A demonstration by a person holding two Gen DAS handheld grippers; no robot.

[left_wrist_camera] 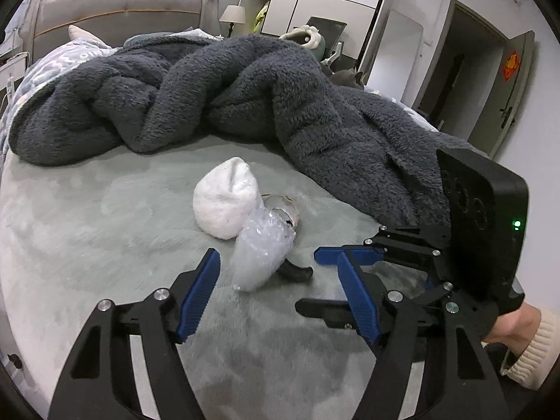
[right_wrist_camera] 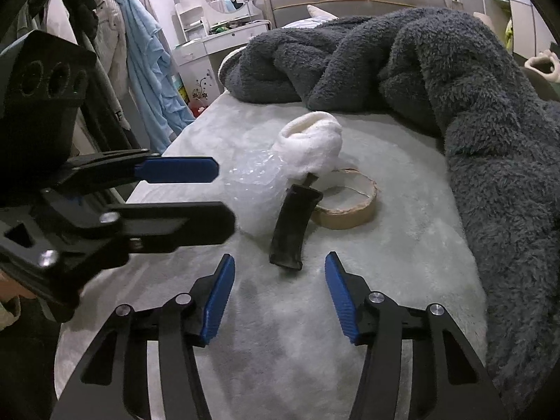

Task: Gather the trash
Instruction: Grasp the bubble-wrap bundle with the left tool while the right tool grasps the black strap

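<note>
A small pile of trash lies on the grey-green bed sheet (left_wrist_camera: 87, 217): a clear bubble-wrap wad (left_wrist_camera: 262, 248) (right_wrist_camera: 252, 189), a white fluffy sock-like bundle (left_wrist_camera: 224, 199) (right_wrist_camera: 311, 140), a flat black curved piece (right_wrist_camera: 294, 224) (left_wrist_camera: 295, 273) and a brown tape roll (right_wrist_camera: 350, 199) (left_wrist_camera: 283, 206). My left gripper (left_wrist_camera: 280, 273) is open, with the bubble wrap just ahead between its fingers. My right gripper (right_wrist_camera: 278, 280) is open, just short of the black piece. The right gripper also shows in the left wrist view (left_wrist_camera: 336, 259), and the left one in the right wrist view (right_wrist_camera: 224, 189), both open.
A rumpled dark grey fleece blanket (left_wrist_camera: 262, 98) (right_wrist_camera: 472, 105) lies across the far and right side of the bed. Beyond it are a padded headboard (left_wrist_camera: 119, 10), a wardrobe (left_wrist_camera: 325, 3), a door (left_wrist_camera: 514, 80). Hanging clothes (right_wrist_camera: 147, 70) and a vanity (right_wrist_camera: 224, 31) stand left of the bed.
</note>
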